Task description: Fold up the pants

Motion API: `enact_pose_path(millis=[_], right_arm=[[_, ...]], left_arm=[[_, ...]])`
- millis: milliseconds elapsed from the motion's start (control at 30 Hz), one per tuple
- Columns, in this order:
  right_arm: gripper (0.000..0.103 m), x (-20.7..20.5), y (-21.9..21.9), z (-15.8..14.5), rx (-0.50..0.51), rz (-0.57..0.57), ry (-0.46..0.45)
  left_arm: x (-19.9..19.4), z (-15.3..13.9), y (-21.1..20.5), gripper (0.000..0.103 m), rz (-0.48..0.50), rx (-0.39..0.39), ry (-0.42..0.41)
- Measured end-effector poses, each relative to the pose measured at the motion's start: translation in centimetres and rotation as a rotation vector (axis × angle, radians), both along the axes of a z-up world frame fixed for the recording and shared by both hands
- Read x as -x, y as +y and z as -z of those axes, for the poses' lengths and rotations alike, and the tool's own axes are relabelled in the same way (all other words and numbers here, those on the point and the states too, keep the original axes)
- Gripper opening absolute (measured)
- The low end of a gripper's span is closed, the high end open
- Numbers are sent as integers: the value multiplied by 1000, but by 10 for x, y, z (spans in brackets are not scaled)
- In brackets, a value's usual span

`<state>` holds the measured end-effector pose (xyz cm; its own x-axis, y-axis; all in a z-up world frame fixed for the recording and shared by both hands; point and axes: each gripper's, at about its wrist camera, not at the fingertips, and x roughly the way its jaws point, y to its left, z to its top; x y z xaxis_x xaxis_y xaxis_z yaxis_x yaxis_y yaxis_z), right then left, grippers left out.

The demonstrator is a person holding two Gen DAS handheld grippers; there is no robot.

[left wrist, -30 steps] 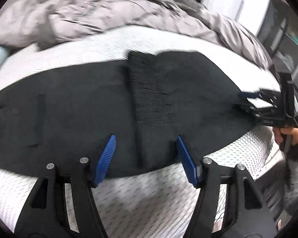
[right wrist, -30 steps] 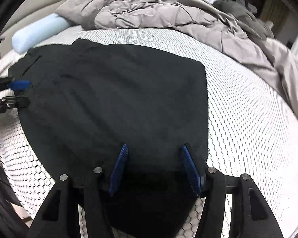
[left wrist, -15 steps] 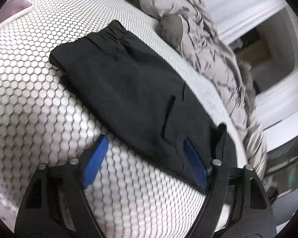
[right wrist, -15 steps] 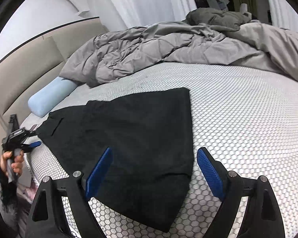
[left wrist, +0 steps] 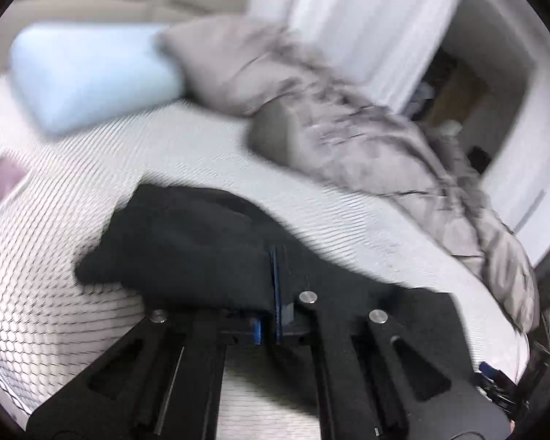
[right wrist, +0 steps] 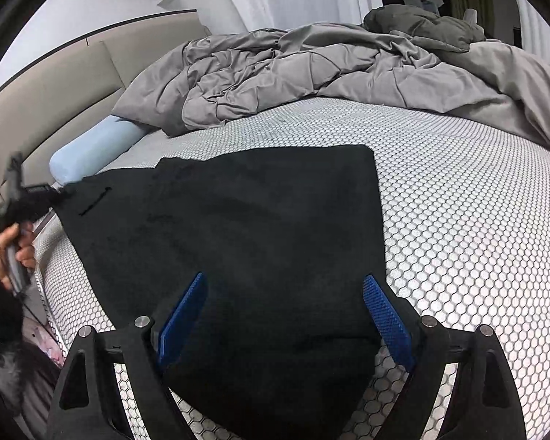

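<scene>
Pants: your black pants (right wrist: 245,242) lie flat on the bed's honeycomb-patterned mattress (right wrist: 476,242), already doubled into one broad panel, with a pocket slit near the left end.
Left tongs: your left tongs (left wrist: 277,286) are pressed together on the pants' edge at the waist end; in the right wrist view the left tongs (right wrist: 60,194) meet the cloth's corner, and the fabric bunches there. The left wrist view is blurred, so the exact pinch point is hard to read.
Right tongs: your right tongs (right wrist: 282,315) are spread wide, hanging over the near end of the pants, gripping nothing.
Done so far: judging by the tidy rectangle, the legs seem laid one over the other.
Left to do: the crosswise fold looks not yet made; you would carry the pinched end over toward the other end and smooth it.
Surroundings: a grey duvet (right wrist: 311,69) is heaped at the far side, and a pale blue bolster (right wrist: 91,150) sits by the headboard (right wrist: 55,91).
</scene>
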<state>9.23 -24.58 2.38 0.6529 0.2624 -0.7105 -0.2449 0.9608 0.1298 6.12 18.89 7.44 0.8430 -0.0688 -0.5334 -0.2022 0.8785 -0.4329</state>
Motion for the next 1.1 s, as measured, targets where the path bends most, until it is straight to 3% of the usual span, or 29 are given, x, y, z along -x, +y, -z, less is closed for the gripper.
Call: enact_pose_path(millis=[100,200,233,300,333,467,533,600,667,733,867,967,1100], right_arm=[[89,0,-7,-7,-20,16,-18],[89,6,-17,-17,-12,36,-49],[89,8,-23,-19,-11,47,-60],[89,11,-36,-23,-15,83,-68],[89,11,-45,-24,-22,108,-68],[89,15,-69,-25,-26,176,-68],[89,17,-77,-25,-23,198,-63],[89,17,-80,-26,-36,200,-61],[89,16,-77,-26,-67,173,-47],[89,14,-71,-26,-127,132,-19],[84,16,-54,-28,-280,3,40],[75,18,-36,-22,-342,-100,90],[73,11,-21,-3,-330,-135,167]], left_arm=[[1,-44,-83,2,195,-66,-99],[-8,-61,-174,3,399,-118,-130],[-8,-56,-217,7,509,-125,-112],[-8,-37,-275,35,694,-143,-50],[-6,-21,-302,55,788,-145,-7],[14,28,-340,58,917,-232,93],[21,28,-328,58,911,-226,75],[23,15,-302,64,862,-176,25],[26,14,-269,83,777,-151,-12],[16,16,-236,83,683,-136,-8],[-12,39,-183,83,493,-151,76],[-27,54,-155,83,445,-109,123],[-31,65,-141,83,419,-141,138]])
